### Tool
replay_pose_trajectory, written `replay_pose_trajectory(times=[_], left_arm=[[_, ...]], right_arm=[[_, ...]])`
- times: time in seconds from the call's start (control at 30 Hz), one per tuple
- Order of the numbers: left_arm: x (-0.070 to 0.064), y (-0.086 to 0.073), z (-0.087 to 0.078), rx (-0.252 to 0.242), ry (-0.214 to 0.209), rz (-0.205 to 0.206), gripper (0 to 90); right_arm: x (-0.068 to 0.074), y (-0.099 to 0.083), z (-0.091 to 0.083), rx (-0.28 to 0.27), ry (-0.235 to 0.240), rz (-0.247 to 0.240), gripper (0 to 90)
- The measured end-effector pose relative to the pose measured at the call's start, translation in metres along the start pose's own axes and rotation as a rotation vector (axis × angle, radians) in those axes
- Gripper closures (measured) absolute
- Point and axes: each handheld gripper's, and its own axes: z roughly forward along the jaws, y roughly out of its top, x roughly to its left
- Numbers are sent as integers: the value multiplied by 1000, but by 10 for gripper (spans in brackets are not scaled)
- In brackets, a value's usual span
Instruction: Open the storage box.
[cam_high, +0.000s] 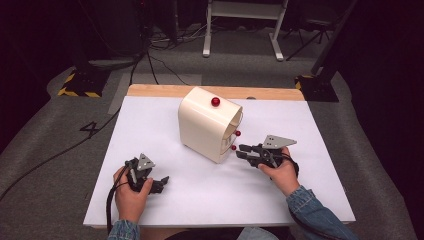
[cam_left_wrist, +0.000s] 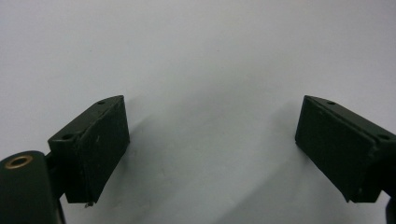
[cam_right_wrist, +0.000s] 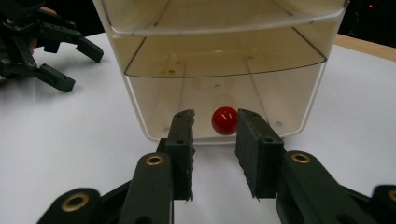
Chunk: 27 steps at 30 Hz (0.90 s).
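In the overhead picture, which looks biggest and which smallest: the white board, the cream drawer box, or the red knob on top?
1. White board, largest by far.
2. Cream drawer box, standing on the board.
3. Red knob on the box's top, smallest.
No close calls here.

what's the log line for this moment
left gripper: open, on white table | right gripper: open, jaws flanking red knob of bottom drawer

The cabinet (cam_high: 207, 125) is looking like smooth cream plastic, a little glossy, and its drawer fronts (cam_right_wrist: 224, 93) are showing clear plastic. The knobs (cam_right_wrist: 224, 120) are shining glossy red. The table top (cam_high: 150, 125) is appearing white and matt, with bare wood at the far edge (cam_high: 160, 90). The jaw pads (cam_right_wrist: 183, 149) are looking matt black. The sleeve (cam_high: 312, 210) is looking like denim cloth.
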Motion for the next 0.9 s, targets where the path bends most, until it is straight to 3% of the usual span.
replay_pose_trajectory(times=[0.43,0.9], left_arm=[[0,0,0,0,0,0,102],[0,0,0,0,0,0,102]], right_arm=[[-7,-4,16,-8,-6,1,725],[-8,-5,19,-13,3,0,741]])
